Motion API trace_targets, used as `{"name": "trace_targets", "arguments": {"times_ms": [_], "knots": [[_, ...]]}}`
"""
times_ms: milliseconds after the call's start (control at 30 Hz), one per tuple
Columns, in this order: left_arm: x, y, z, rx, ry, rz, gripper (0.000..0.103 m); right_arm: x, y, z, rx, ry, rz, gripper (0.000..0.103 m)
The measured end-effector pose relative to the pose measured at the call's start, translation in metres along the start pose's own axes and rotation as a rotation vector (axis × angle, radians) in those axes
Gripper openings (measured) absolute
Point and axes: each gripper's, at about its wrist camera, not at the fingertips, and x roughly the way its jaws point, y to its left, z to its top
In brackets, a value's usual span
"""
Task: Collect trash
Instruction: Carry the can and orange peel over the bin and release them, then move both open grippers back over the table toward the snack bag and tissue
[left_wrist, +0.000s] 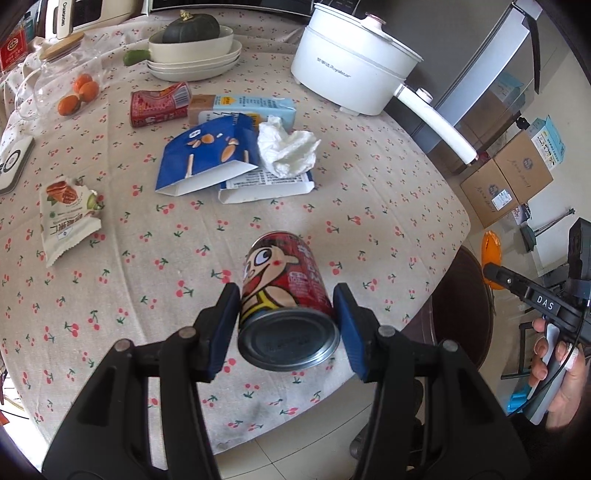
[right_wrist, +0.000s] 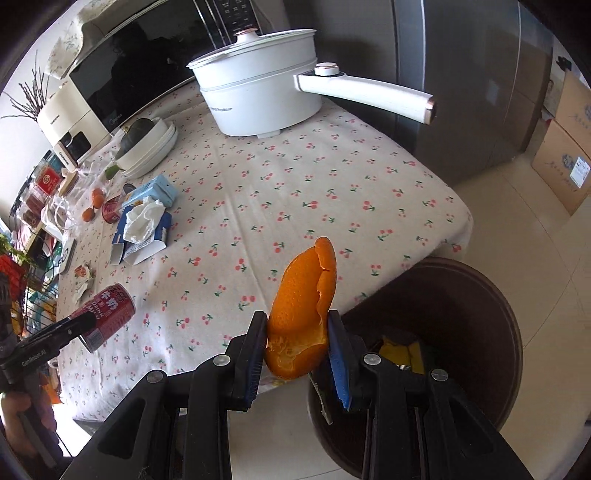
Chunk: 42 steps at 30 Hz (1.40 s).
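Two pieces of trash are in hand at once, so the step looks like carrying to the bin rather than picking. Largest in the room are a grey fridge (right_wrist: 461, 92) and a dark-fronted oven (right_wrist: 129, 81) behind the tabletop (right_wrist: 295, 177), which wears a cherry-print cloth; stacked cardboard boxes (left_wrist: 506, 177) sit on the tiled floor. A white electric pot (right_wrist: 258, 96) stands at the far side. Just beside the tabletop's near corner stands a dark round bin (right_wrist: 461, 332), with yellow scraps already inside.

On the cloth lie more things to collect: a blue snack box (left_wrist: 207, 155), a crumpled tissue (left_wrist: 288, 147), a light-blue carton (left_wrist: 255, 107), a crushed red can (left_wrist: 159, 105) and a torn wrapper (left_wrist: 66, 218).

The left tool (left_wrist: 286, 314) is clamped on a red drink can (left_wrist: 284, 291), held above the tabletop's near edge. The right tool (right_wrist: 297, 343) is clamped on an orange peel (right_wrist: 303, 306), near the bin's rim but not clearly over its mouth.

Next, I judge, the right tool needs to move over the opening and part its fingers; the can should follow.
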Motion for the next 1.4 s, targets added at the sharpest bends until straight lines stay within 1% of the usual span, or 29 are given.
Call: {"name": "trace_targets", "arguments": {"times_ms": [267, 467, 567, 700, 833, 967, 1100, 1133, 1200, 1233, 1267, 1333, 1400], "knots": [[0.012, -0.055, -0.004, 0.076, 0.006, -0.078, 0.054, -0.012, -0.068, -0.026, 0.083, 0.017, -0.061, 0.033], [0.027, -0.11, -0.016, 0.194, 0.029, -0.134, 0.054, -0.019, -0.109, -0.051, 0.138, 0.039, -0.098, 0.033], [0.034, -0.135, -0.024, 0.243, 0.043, -0.173, 0.054, -0.025, -0.124, -0.06, 0.153, 0.038, -0.109, 0.033], [0.045, -0.164, -0.033, 0.304, 0.058, -0.206, 0.054, -0.03, -0.137, -0.069, 0.163, 0.042, -0.117, 0.033], [0.055, -0.183, -0.039, 0.333, 0.077, -0.238, 0.054, -0.032, -0.146, -0.079, 0.164, 0.052, -0.126, 0.033], [0.066, -0.195, -0.042, 0.365, 0.081, -0.245, 0.054, -0.035, -0.152, -0.085, 0.169, 0.054, -0.133, 0.033], [0.071, -0.2, -0.045, 0.391, 0.068, -0.259, 0.054, -0.036, -0.156, -0.088, 0.176, 0.054, -0.14, 0.034], [0.071, -0.2, -0.045, 0.401, 0.06, -0.267, 0.054, -0.036, -0.158, -0.089, 0.178, 0.055, -0.141, 0.034], [0.069, -0.201, -0.044, 0.421, 0.042, -0.307, 0.054, -0.035, -0.159, -0.09, 0.178, 0.058, -0.144, 0.034], [0.068, -0.201, -0.043, 0.424, 0.029, -0.306, 0.059, -0.035, -0.159, -0.091, 0.177, 0.059, -0.145, 0.034], [0.066, -0.2, -0.041, 0.42, 0.017, -0.294, 0.071, -0.034, -0.158, -0.091, 0.176, 0.061, -0.145, 0.034], [0.061, -0.195, -0.038, 0.4, -0.014, -0.268, 0.08, -0.033, -0.157, -0.09, 0.172, 0.061, -0.145, 0.034], [0.057, -0.19, -0.035, 0.383, -0.021, -0.243, 0.081, -0.034, -0.156, -0.089, 0.168, 0.058, -0.141, 0.034]]}}
